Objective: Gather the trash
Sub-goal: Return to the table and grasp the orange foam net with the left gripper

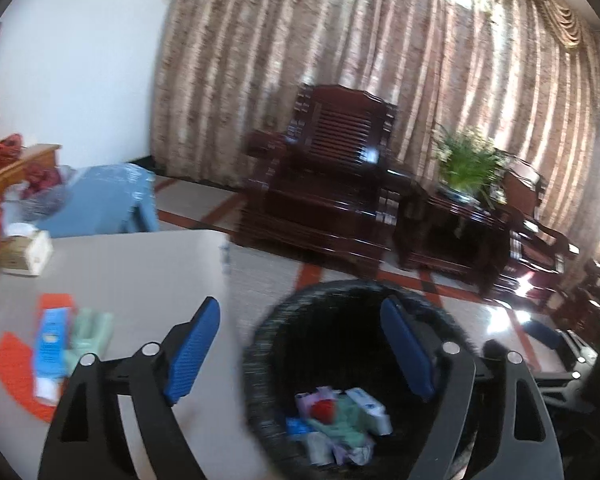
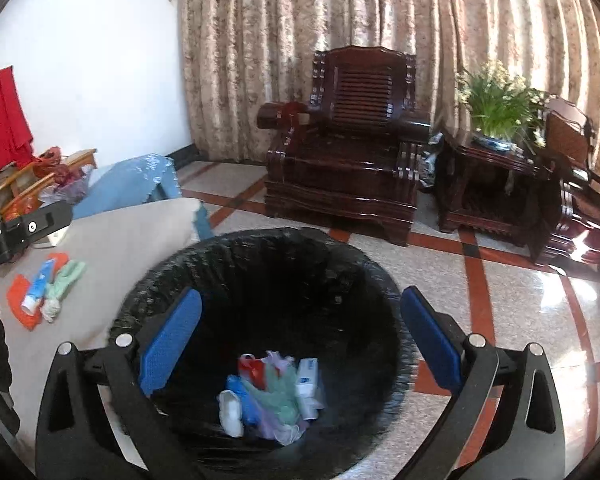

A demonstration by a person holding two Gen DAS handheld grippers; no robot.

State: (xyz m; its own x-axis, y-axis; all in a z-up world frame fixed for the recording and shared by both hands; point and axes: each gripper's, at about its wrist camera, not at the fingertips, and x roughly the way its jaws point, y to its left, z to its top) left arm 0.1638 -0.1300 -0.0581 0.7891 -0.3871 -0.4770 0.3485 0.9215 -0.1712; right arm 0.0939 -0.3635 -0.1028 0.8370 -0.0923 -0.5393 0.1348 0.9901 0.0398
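A bin lined with a black bag [image 2: 228, 264] stands on the floor beside the table; it also shows in the left wrist view [image 1: 268, 340]. Several pieces of trash [image 2: 276, 392] lie at its bottom, also visible from the left [image 1: 340, 424]. My right gripper [image 2: 300, 336] is open and empty above the bin's mouth. My left gripper [image 1: 300, 344] is open and empty over the bin's left rim and the table edge. On the table lie a blue tube [image 1: 50, 340], a pale green glove [image 1: 88, 332] and orange paper [image 1: 12, 368]; they also show in the right view [image 2: 40, 284].
The beige table [image 1: 132, 280] holds a tissue box [image 1: 24, 254] at its far left. A blue stool [image 2: 140, 184], dark wooden armchairs [image 2: 348, 140], a side table with a plant [image 2: 496, 112] and curtains stand behind on the tiled floor.
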